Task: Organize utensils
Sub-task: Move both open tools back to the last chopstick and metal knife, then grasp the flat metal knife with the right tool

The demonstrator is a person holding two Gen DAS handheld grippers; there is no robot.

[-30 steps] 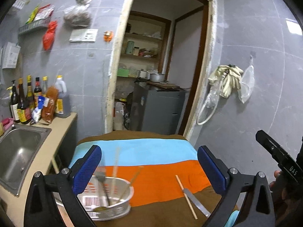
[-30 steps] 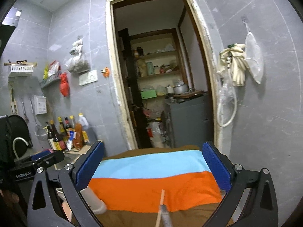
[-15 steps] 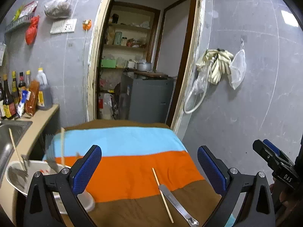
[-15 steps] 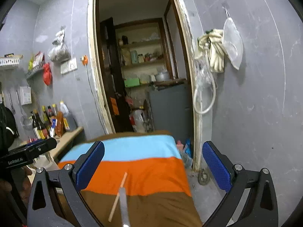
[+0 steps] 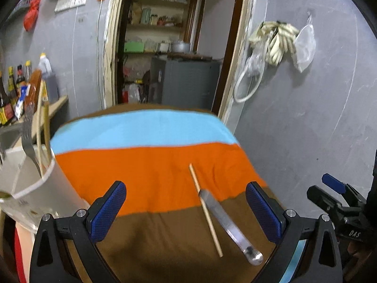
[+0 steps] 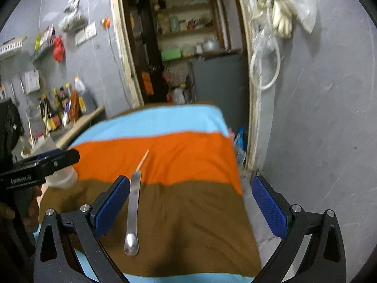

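Two handheld tools hover above a striped cloth (image 5: pixel 150 165) of blue, orange and brown that covers the surface in a grey-tiled kitchen. The left tool (image 5: pixel 186 208) stands released, its blue pads wide apart and nothing between them; the right tool (image 6: pixel 192 202) is likewise spread and empty.

Only the left wrist view takes in the white utensil holder (image 5: pixel 35 188) at the cloth's left edge, with a metal fork (image 5: pixel 28 141) and wooden chopsticks (image 5: pixel 46 127) standing tilted inside it. That view also catches the right tool from the side at the frame's right edge. The right wrist view shows instead the left tool's black body (image 6: pixel 40 167) at its left edge, the counter with sauce bottles (image 6: pixel 63 108) farther left, and the floor beside the doorway (image 6: pixel 183 47); the holder there is mostly hidden behind the left tool.

Both views show the two loose pieces near the middle of the cloth. A single wooden chopstick (image 5: pixel 205 214) lies straight across the orange and brown bands. Just beside it, on its right in the left view, lies a flat metal utensil (image 5: pixel 229 224) with a long shiny handle and a small rounded end pointing toward the cameras (image 6: pixel 132 221). The far end of its handle meets or nearly meets the chopstick (image 6: pixel 143 160); whether they touch cannot be told.
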